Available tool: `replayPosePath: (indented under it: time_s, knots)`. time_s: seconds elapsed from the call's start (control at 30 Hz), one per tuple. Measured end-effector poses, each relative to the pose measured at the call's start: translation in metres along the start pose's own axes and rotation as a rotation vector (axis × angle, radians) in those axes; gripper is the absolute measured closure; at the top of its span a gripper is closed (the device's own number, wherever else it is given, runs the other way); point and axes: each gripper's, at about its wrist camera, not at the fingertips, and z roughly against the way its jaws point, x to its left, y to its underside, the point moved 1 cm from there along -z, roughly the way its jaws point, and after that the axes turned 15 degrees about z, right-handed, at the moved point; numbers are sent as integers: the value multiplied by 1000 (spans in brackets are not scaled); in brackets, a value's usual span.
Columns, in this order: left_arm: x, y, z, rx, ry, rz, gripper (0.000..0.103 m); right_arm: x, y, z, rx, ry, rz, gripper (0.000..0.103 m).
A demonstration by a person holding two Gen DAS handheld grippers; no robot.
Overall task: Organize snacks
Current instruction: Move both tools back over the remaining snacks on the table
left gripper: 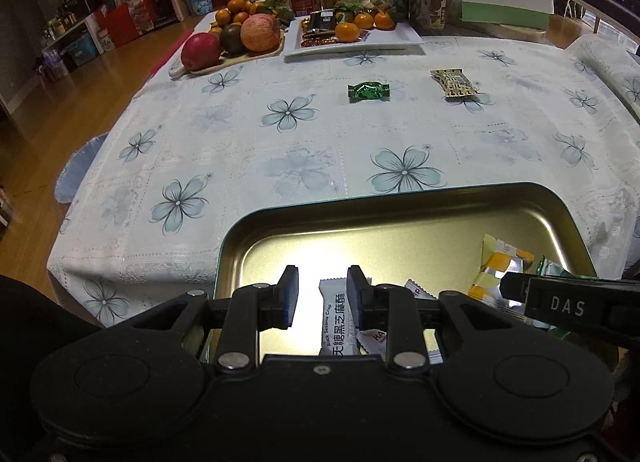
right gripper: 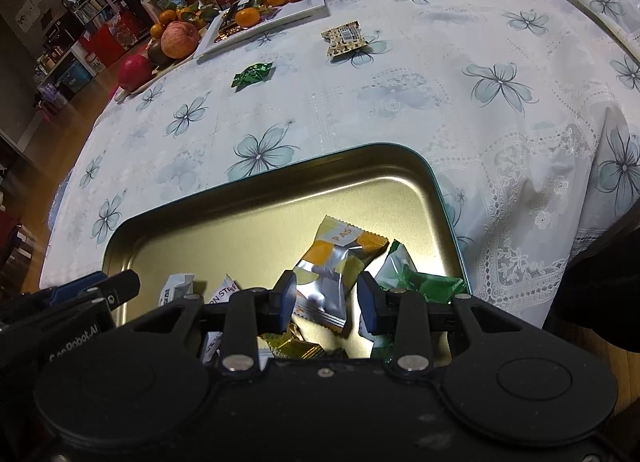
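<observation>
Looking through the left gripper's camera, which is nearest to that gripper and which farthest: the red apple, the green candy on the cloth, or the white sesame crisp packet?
1. White sesame crisp packet: in the tin tray, lying between the fingers of the left gripper.
2. Green candy: alone on the flowered cloth, past the tray.
3. Red apple: on the fruit board at the far left.

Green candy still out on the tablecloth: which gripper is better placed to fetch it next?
Probably left. The green candy lies almost straight ahead of the left gripper, whose jaws look empty; from the right gripper, poised around an orange-and-silver packet, it sits far off to the left.
</observation>
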Motion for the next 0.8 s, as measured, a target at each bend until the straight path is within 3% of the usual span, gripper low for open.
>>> replayPosePath:
  time_s: [0.23,0.33,0.57,0.8]
  knots:
    - [-14,5,9,-122,-75,-80,64,1,2,-2,46,-14,-18,66]
    - [-16,3,8,-96,-51,-95,64,1,1,-2,59,-25,-19,67]
    - [-3,-18,12,-24,31,-15,64,-1,-9,-1,95,-28,-18,66]
    - [4,-76,5,-49,51,13,64,-6,-69,6,44,5,64,66]
